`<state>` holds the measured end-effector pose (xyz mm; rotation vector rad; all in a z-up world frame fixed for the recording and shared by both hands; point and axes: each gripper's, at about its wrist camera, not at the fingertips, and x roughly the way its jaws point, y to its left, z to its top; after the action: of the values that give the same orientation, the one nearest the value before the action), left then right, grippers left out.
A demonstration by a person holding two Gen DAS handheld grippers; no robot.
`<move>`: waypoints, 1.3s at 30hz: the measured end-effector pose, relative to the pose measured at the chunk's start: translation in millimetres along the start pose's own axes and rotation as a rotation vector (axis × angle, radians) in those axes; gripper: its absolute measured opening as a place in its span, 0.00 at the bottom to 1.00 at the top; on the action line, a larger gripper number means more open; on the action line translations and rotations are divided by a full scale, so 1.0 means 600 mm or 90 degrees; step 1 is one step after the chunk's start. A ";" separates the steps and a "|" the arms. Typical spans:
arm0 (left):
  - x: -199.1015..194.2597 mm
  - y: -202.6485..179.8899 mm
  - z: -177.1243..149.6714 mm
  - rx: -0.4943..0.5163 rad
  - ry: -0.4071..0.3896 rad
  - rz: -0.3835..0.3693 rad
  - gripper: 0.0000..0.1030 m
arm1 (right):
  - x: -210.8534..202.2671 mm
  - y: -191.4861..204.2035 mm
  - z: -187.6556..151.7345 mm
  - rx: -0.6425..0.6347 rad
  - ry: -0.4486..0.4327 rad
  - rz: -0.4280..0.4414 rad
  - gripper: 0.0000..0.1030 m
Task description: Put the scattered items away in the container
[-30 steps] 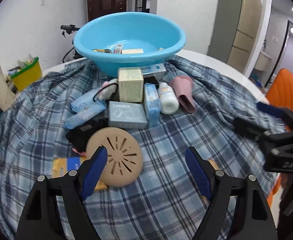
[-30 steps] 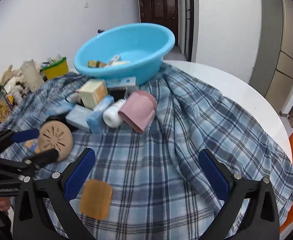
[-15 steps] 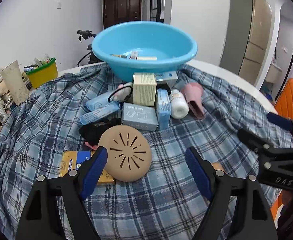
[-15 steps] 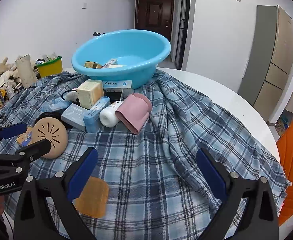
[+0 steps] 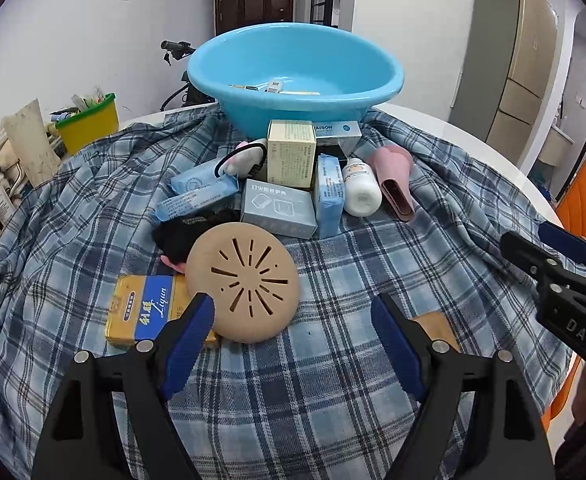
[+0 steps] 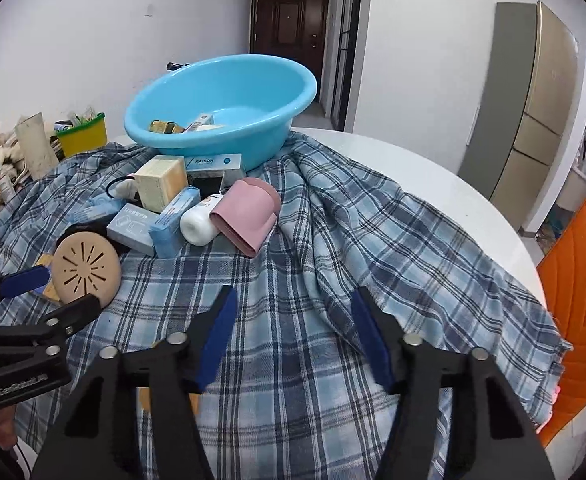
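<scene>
A blue basin (image 5: 293,72) (image 6: 221,104) stands at the back of the plaid cloth with a few small items inside. In front of it lies a pile: a cream box (image 5: 291,152), a grey box (image 5: 279,212), a white bottle (image 5: 359,190), a pink cup (image 6: 247,210) and a round tan slotted disc (image 5: 242,282). My left gripper (image 5: 293,328) is open just in front of the disc, beside a yellow and blue pack (image 5: 145,310). My right gripper (image 6: 292,302) hovers over bare cloth; its jaws are closing with nothing between them. A flat tan pad (image 5: 437,328) is partly hidden.
A yellow bin (image 5: 89,122) and clutter stand beyond the table at the left. An orange chair (image 6: 581,280) is at the right edge. Bare white tabletop (image 6: 433,184) shows past the cloth on the right. Each gripper appears in the other's view.
The right gripper's jaws have come much closer together, and the tan pad has slipped behind its left finger. Both views have tipped up slightly, so the pile sits lower in them.
</scene>
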<state>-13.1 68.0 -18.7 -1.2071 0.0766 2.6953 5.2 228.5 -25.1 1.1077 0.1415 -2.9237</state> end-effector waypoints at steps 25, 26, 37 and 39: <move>0.041 0.025 0.056 -0.033 -0.010 -0.034 0.80 | 0.047 0.046 0.047 0.004 -0.054 0.085 0.17; 0.049 0.027 0.065 -0.039 -0.012 -0.043 0.80 | 0.050 0.046 0.049 0.001 -0.055 0.084 0.17; 0.061 0.057 0.087 -0.110 -0.092 -0.033 0.80 | 0.103 0.037 0.063 0.006 -0.056 0.070 0.17; 0.068 0.051 0.090 -0.104 -0.078 -0.030 0.80 | 0.108 0.035 0.063 0.007 -0.062 0.066 0.17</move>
<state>-85.2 50.6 -13.8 -1.0673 -0.1900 2.7715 -67.2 205.4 -41.6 0.9418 0.0653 -2.8817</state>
